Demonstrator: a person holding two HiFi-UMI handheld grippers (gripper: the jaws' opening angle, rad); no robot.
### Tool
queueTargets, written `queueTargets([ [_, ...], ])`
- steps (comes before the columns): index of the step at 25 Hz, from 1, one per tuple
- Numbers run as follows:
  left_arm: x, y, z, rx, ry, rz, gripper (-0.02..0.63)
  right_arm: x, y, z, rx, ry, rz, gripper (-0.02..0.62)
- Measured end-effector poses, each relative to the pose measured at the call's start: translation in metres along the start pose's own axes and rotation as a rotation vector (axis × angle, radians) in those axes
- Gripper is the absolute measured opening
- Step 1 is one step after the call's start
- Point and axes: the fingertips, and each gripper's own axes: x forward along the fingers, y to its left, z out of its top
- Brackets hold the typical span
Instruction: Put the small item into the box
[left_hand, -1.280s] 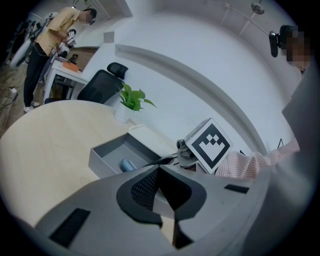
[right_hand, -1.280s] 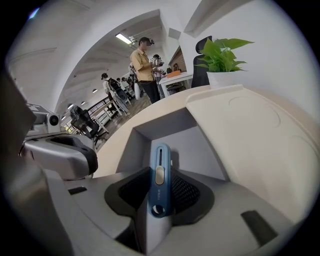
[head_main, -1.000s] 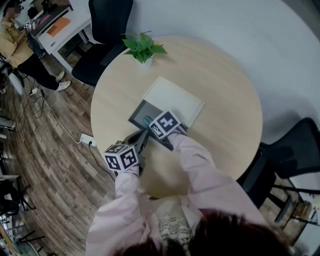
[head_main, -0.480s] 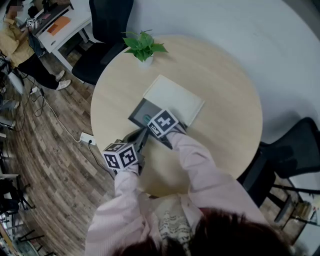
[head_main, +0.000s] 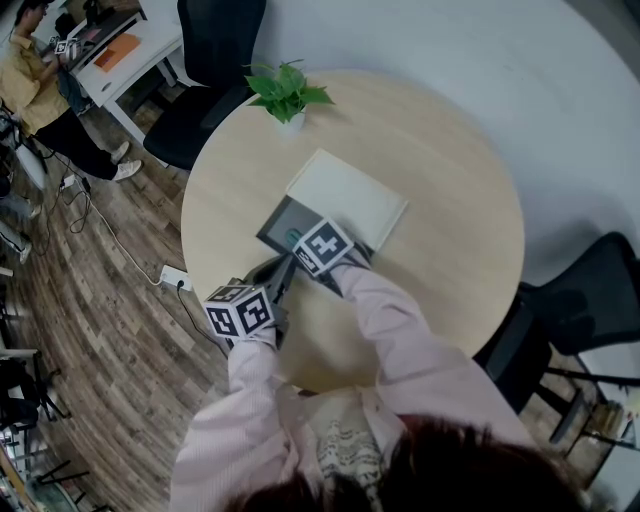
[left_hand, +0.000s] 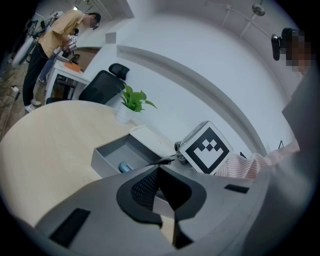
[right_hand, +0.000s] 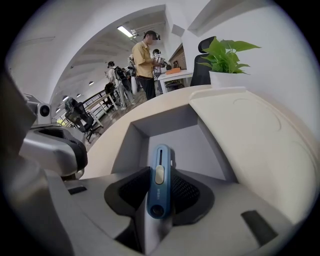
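Right gripper view: the right gripper (right_hand: 160, 174) has its jaws clenched on the small item (right_hand: 159, 187), a slim blue tool whose far end dips into the open grey box (right_hand: 126, 147). Placement looks nearly done; next it needs lowering to the box floor, a gentle release, then a lift clear of the walls. The left gripper (left_hand: 159, 170) hangs at seven o'clock of the box, jaws pressed together on nothing. A pale lid (head_main: 350, 192) lies at one o'clock. The round tabletop (head_main: 450, 260) carries a potted plant (head_main: 287, 95) at twelve. Beyond are wood floor (head_main: 90, 330) and a black chair (head_main: 205, 70).

table (head_main: 440, 200): pale wood, smooth | box (right_hand: 165, 120): grey, matt | small item (right_hand: 159, 185): blue glossy plastic
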Motion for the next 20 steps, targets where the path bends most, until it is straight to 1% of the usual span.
queueTargets([
  [4, 0.0002, -0.0005, -0.0002, -0.003, -0.001, -0.003, 0.009, 0.0008, -0.0019, -0.0007, -0.005, -0.001, -0.021, 0.137],
  [9, 0.0019, 0.0005, 0.0005, -0.004, -0.004, -0.003, 0.009, 0.0024, -0.0033, -0.0001, -0.018, -0.005, -0.026, 0.141],
  [19, 0.0013, -0.0006, -0.0005, -0.011, -0.005, -0.004, 0.009, 0.0008, -0.0032, 0.0001, -0.008, -0.020, -0.036, 0.152],
  [20, 0.0008, -0.0007, -0.0009, -0.011, -0.006, -0.005, 0.009, 0.0003, -0.0025, 0.0005, -0.006, -0.026, -0.035, 0.164],
])
